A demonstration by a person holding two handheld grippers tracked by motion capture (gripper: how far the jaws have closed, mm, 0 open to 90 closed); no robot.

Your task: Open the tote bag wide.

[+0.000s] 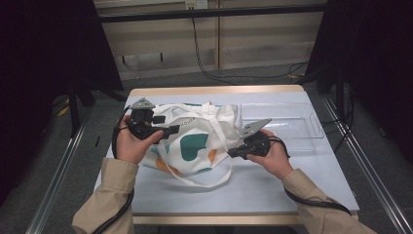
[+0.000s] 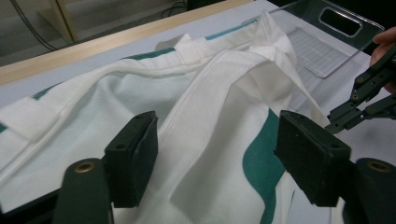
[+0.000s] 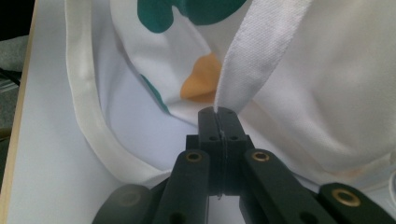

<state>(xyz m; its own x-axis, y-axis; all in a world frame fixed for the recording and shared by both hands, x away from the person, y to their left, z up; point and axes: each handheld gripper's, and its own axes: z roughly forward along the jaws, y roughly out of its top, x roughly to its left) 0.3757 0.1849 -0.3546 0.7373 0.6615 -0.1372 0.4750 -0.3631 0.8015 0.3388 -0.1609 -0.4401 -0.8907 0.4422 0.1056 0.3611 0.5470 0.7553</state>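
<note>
— From up above, what have you got?

— A white tote bag (image 1: 195, 141) with green and orange shapes lies in the middle of the table (image 1: 292, 185), one loop handle trailing toward the near edge. The left gripper (image 1: 171, 129) sits over the bag's left side, the right gripper (image 1: 233, 152) at its right edge. A clear plastic tray (image 1: 292, 124) lies just beyond, on the far right.

— And along the left gripper's jaws?

— They stand wide apart, released, holding nothing. Between them runs a broad white strap (image 2: 205, 126) across the bag's cloth (image 2: 93, 116); I can't tell whether the jaws touch it. The tray (image 2: 322, 51) shows at the far right, and the other gripper (image 2: 334, 122) pokes in at the right edge.

— The right gripper's own view?

— Its jaws are clenched tight, pinching the end of a white strap (image 3: 257, 51) that rises away from the gripper (image 3: 218, 112). The bag's printed side (image 3: 327, 93) lies behind, an orange patch just left of the strap. The loop handle (image 3: 88, 116) curves along the tabletop on the left.
</note>
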